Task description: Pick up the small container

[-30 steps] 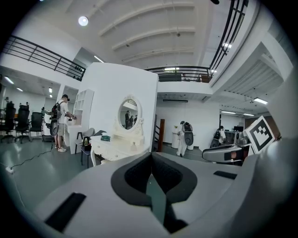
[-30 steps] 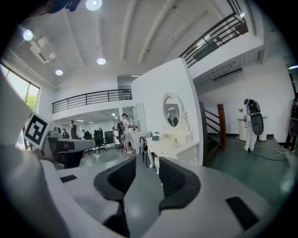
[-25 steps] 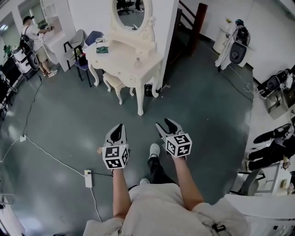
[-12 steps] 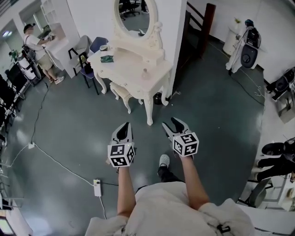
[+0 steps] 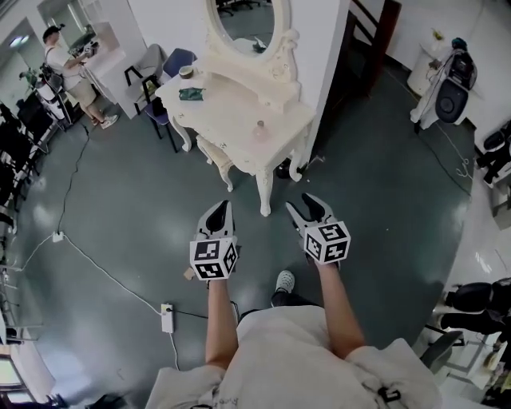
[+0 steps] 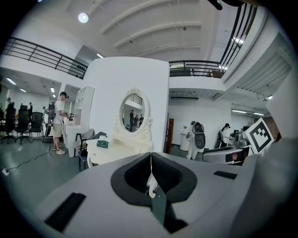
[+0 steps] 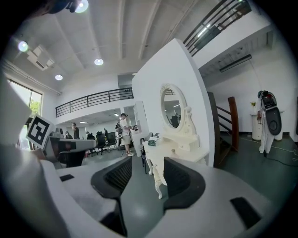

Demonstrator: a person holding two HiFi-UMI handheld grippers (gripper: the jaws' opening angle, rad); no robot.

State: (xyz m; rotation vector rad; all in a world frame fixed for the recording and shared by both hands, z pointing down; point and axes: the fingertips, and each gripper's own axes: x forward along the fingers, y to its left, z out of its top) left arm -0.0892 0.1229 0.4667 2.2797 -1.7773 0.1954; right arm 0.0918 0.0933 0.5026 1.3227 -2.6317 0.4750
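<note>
Left gripper (image 5: 222,209): jaws pressed together, nothing between them.
Right gripper (image 5: 304,204): jaws spread, nothing held; only the table leg (image 5: 265,194) and floor show through the gap.
Container (image 5: 259,128): small, pale, upright on the table (image 5: 231,108), towards its near right corner. It is ahead of and above both sets of jaws, well apart from them, on a line between the two grippers.
Other items on top: a cup (image 5: 186,72) and a green item (image 5: 192,93), further ahead and left of the jaws, well apart from the container.
Below the top: a stool (image 5: 212,150) tucked under, ahead of the left jaws.
Behind the top: an oval mirror (image 5: 243,16).
Floor: a cable (image 5: 104,264) runs left of and behind the left jaws.
Stage: judged not begun; container untouched, both grippers low at floor side of the table.
Risk, grip: the closed left jaws would only push the container; the right looks readier.
Risk, tipping: a narrow upright piece; one jaw brushing it may knock it over or roll it off the near edge.
Risk, mix-up: the cup could be taken by mistake.
Risk, path: the leg and stool stand right ahead; a jaw raised late could strike the table edge.
</note>
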